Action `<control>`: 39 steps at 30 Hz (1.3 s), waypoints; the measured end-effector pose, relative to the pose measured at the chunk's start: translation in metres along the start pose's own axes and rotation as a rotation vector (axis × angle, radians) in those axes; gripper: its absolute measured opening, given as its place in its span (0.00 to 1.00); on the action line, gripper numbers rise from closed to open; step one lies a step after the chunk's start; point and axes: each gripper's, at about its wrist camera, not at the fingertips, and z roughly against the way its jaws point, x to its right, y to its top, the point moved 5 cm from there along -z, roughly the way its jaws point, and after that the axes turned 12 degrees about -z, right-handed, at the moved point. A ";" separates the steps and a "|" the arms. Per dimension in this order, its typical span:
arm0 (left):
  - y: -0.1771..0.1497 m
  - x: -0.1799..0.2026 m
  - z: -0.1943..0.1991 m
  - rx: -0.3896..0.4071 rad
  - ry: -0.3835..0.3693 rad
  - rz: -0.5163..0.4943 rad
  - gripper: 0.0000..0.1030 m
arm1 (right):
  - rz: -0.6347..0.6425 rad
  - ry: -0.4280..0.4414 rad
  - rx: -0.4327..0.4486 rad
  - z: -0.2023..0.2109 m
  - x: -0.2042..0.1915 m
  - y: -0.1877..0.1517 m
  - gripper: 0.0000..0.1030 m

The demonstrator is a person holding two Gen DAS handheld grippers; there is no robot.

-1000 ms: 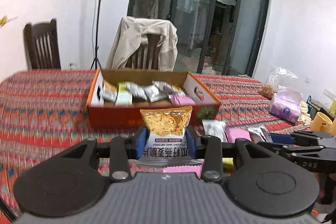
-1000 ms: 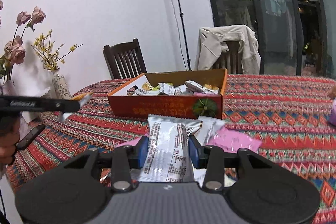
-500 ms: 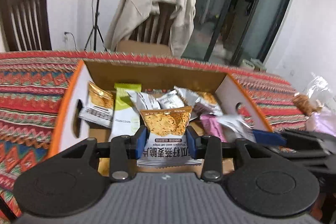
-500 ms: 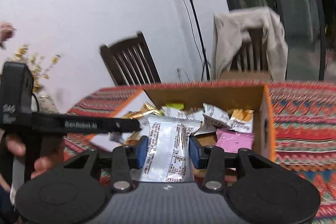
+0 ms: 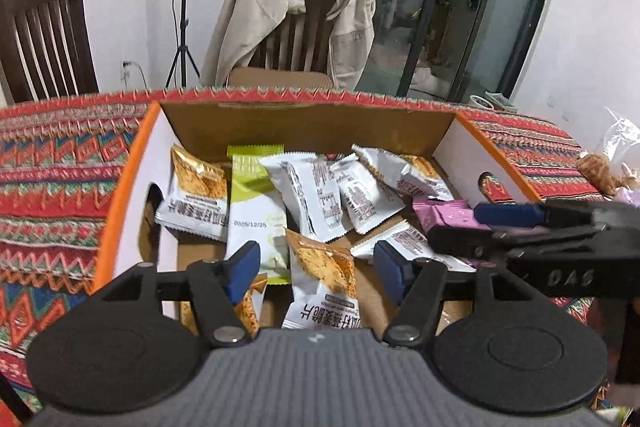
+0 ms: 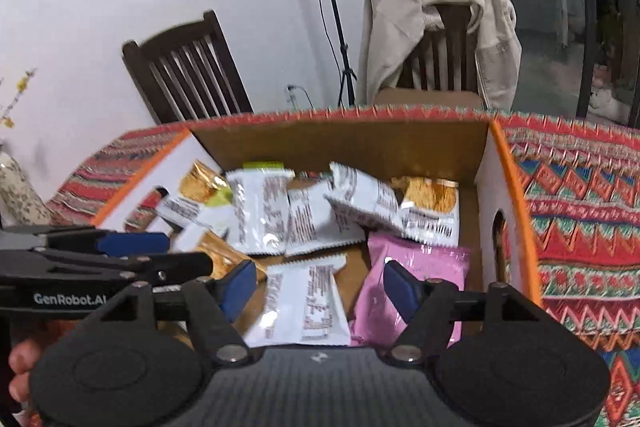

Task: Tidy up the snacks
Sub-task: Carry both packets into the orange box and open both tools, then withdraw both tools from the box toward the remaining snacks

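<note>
An orange-rimmed cardboard box [image 5: 132, 163] [image 6: 516, 211] on the patterned tablecloth holds several snack packets. My left gripper [image 5: 316, 267] is open over the box's near part; an orange-and-white oat crisp packet [image 5: 324, 287] lies loose between its fingers. My right gripper [image 6: 320, 281] is open over the box; a white packet [image 6: 308, 307] lies loose between its fingers, beside a pink packet [image 6: 404, 291]. The right gripper shows from the side in the left wrist view [image 5: 512, 223], the left gripper in the right wrist view [image 6: 132, 251].
A chair draped with a beige jacket [image 5: 296, 15] stands behind the table, a dark wooden chair [image 5: 44, 39] to the left. A tripod stand [image 5: 182, 39] is by the wall. Plastic bags [image 5: 612, 155] lie at the table's right.
Both grippers moved forward over the box and opened. The oat crisp packet and the white packet dropped out of the jaws into the box.
</note>
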 end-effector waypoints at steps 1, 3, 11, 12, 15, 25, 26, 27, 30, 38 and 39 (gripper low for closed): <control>0.001 0.001 0.006 0.009 0.005 -0.007 0.67 | 0.010 0.001 0.014 0.007 -0.003 0.002 0.68; 0.002 0.004 0.020 0.020 0.015 -0.020 0.68 | 0.029 0.002 0.043 0.023 -0.008 0.008 0.68; -0.006 0.026 0.108 0.106 0.084 -0.061 0.79 | 0.164 -0.034 0.136 0.103 -0.033 0.004 0.69; -0.009 0.033 0.124 0.130 0.102 -0.075 0.79 | 0.181 -0.038 0.147 0.114 -0.036 0.002 0.69; -0.023 0.052 0.169 0.201 0.135 -0.099 0.84 | 0.224 -0.046 0.200 0.157 -0.042 -0.010 0.79; -0.121 0.117 0.292 0.332 0.228 -0.084 1.00 | 0.274 0.017 0.348 0.302 -0.034 -0.109 0.96; -0.133 0.121 0.297 0.325 0.236 -0.068 1.00 | 0.271 0.020 0.358 0.313 -0.031 -0.120 0.98; -0.144 0.125 0.300 0.312 0.240 -0.058 1.00 | 0.256 0.016 0.369 0.324 -0.026 -0.132 0.98; -0.176 0.136 0.304 0.261 0.248 -0.041 1.00 | 0.218 0.015 0.363 0.346 -0.014 -0.164 1.00; -0.236 0.157 0.277 0.080 0.229 -0.026 1.00 | 0.073 0.007 0.213 0.341 0.016 -0.251 1.00; -0.238 0.158 0.275 0.068 0.221 -0.026 1.00 | 0.048 0.000 0.191 0.334 0.019 -0.259 1.00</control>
